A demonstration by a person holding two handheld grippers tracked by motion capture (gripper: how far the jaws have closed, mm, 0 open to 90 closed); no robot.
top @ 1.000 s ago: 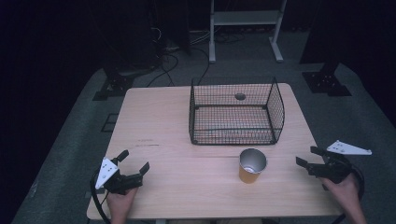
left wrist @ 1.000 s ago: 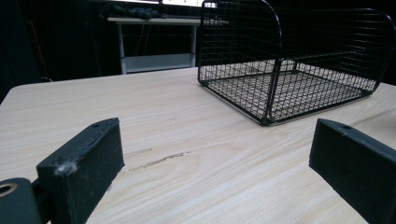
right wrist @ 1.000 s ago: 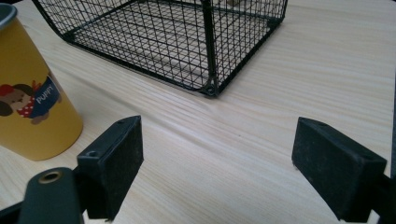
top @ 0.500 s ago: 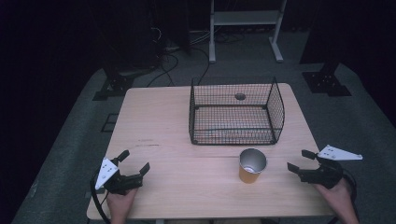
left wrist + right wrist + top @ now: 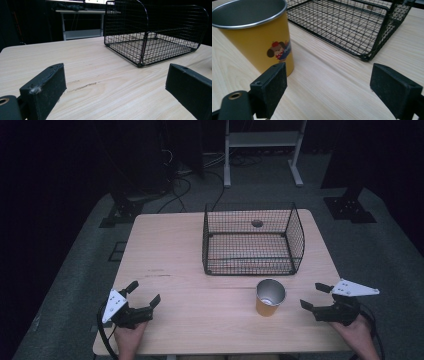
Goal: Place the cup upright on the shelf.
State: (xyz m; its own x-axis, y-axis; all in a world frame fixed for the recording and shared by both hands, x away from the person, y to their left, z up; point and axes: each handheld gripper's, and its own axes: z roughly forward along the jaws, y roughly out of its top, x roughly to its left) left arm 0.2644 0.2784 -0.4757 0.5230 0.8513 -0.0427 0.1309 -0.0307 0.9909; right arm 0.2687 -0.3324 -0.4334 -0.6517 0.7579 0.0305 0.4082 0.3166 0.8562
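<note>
A yellow cup (image 5: pixel 270 297) with a metal rim and a cartoon print stands upright on the wooden table (image 5: pixel 180 250), just in front of a black wire basket (image 5: pixel 252 242). My right gripper (image 5: pixel 315 296) is open at the table's right front edge, a short way right of the cup. In the right gripper view the cup (image 5: pixel 259 37) stands just beyond the left jaw, and the basket (image 5: pixel 352 25) lies behind it. My left gripper (image 5: pixel 144 293) rests open at the front left corner, holding nothing. The left gripper view looks across bare wood toward the basket (image 5: pixel 155 32).
The basket is empty and open at the top. A small dark round mark (image 5: pixel 257 223) lies on the table behind it. Beyond the table stand a white metal frame (image 5: pixel 262 140), dark stand bases (image 5: pixel 350 207) and cables (image 5: pixel 175 170) on grey floor.
My right gripper has slid left along the front edge, closer to the cup. The left gripper, cup and basket have stayed put.
</note>
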